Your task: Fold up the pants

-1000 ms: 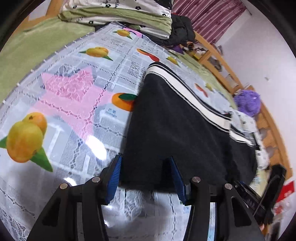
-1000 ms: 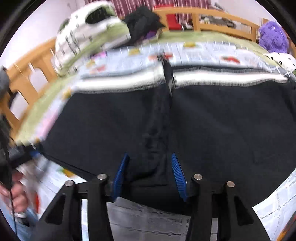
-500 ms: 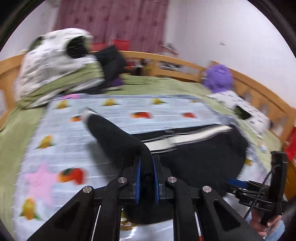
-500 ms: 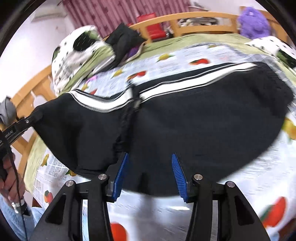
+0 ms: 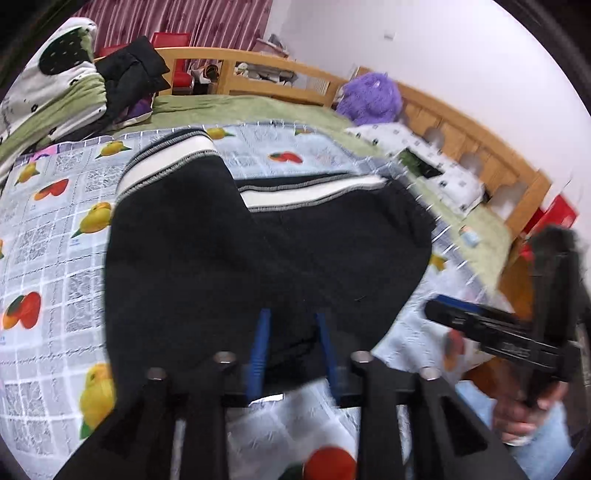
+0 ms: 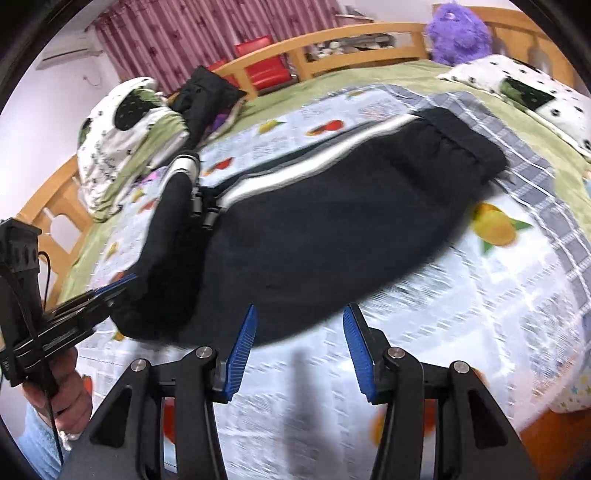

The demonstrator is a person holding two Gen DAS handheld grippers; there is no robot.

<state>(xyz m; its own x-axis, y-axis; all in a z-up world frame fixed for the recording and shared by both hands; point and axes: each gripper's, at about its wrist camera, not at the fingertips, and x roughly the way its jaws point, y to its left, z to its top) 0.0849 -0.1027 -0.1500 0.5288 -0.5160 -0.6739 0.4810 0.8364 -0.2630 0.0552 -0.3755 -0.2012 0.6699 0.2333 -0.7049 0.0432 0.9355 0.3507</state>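
Left hand-held gripper [image 5: 291, 343] opening, black pants [image 5: 258, 258] apparently between jaws; right hand-held gripper [image 6: 299, 343] spread, empty.

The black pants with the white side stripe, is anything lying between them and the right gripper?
Nothing visible. The right gripper hangs open just short of the black pants, with only bare fruit-print sheet between its blue pads.

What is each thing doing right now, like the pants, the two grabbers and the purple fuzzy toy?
Black pants: folded over, one leg lying across the other on the fruit-print sheet.
Left gripper: jaws opening, pants edge between them.
Right gripper: jaws open, nothing between them.
Purple toy: sitting by the wooden bed rail.
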